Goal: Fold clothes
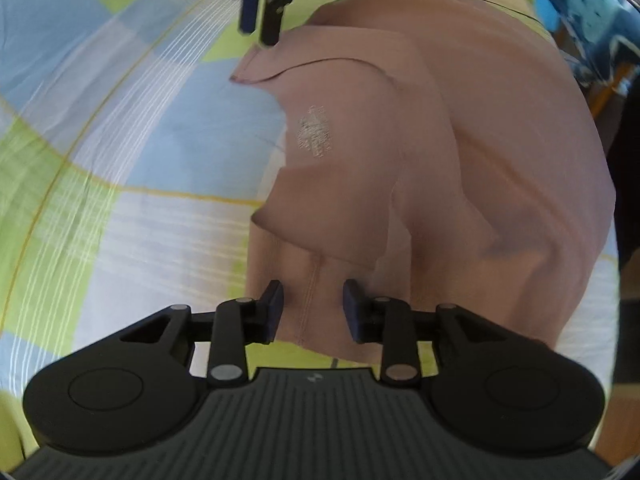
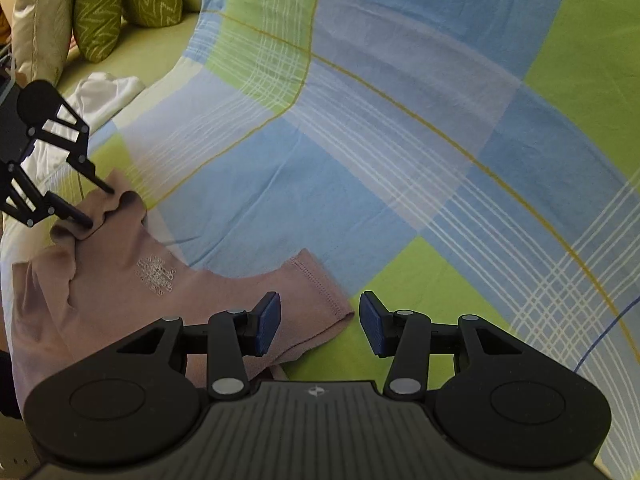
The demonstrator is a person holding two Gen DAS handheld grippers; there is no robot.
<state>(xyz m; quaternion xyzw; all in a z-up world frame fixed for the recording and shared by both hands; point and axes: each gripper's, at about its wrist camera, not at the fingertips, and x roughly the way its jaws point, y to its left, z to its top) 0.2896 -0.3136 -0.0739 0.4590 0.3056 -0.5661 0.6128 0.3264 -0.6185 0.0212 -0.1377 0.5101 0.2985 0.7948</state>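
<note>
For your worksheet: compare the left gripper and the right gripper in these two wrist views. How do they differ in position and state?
The left gripper has pink shirt fabric, with a stitched seam, between its fingers; the right gripper has only the sleeve hem's corner in its gap, which is mostly over the plaid bedsheet. The left gripper's gap looks narrower than the right's. Whether the left actually pinches the cloth is unclear. Both share black linkages and blue pads.

I see a plaid bedsheet ahead of my right fingers; far up-left of them, zigzag green pillows, a cream pillow, white cloth
</note>
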